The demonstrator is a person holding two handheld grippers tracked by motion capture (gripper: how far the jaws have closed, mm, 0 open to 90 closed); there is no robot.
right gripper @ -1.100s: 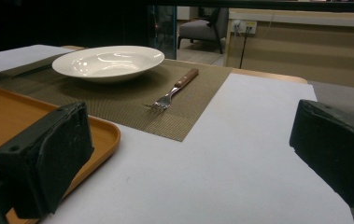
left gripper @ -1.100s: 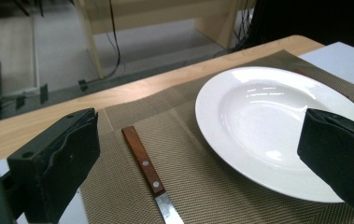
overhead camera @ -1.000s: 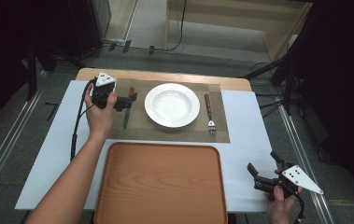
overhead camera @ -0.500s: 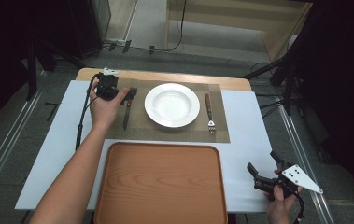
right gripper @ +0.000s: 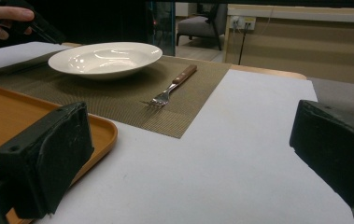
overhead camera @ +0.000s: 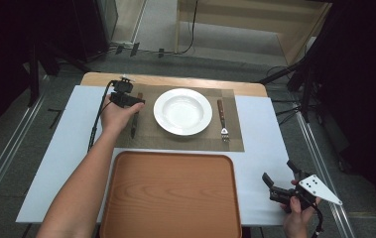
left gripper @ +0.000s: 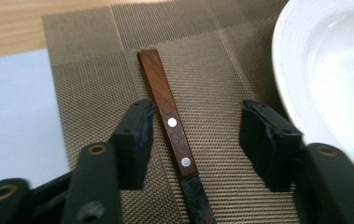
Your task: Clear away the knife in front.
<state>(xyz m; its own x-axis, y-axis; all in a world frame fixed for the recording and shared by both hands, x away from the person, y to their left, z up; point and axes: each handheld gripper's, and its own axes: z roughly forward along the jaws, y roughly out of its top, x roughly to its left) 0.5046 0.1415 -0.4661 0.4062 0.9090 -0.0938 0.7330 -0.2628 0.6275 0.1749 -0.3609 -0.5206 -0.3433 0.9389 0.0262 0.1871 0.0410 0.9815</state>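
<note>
Knife — wooden handle with two metal rivets, dark blade — lies flat on the woven placemat, between the jaws of the left gripper. In the left gripper view the handle runs lengthwise up from the bottom edge, with its wooden end beyond the jaw tips. The left pad sits just beside the handle, at or very near contact; the right pad stands clear of it, with bare mat between. The jaws have just been closing around the knife but do not yet pinch it: they are partly spread, the knife inside the gap.

The white plate lies just outside the right jaw, with its rim close to that pad. The white bench surface begins outside the left jaw, past the mat's edge.

In the high view the left gripper is held by the left hand over the knife at the mat's left side, with the plate at the mat's centre and a fork on the plate's far side. A wooden tray sits on the bench nearer the person.

The right gripper — held at the bench's near right corner — has its jaws spread wide with nothing between them. Ahead of those jaws lie the fork and the plate; the tray edge is just behind the left jaw.
</note>
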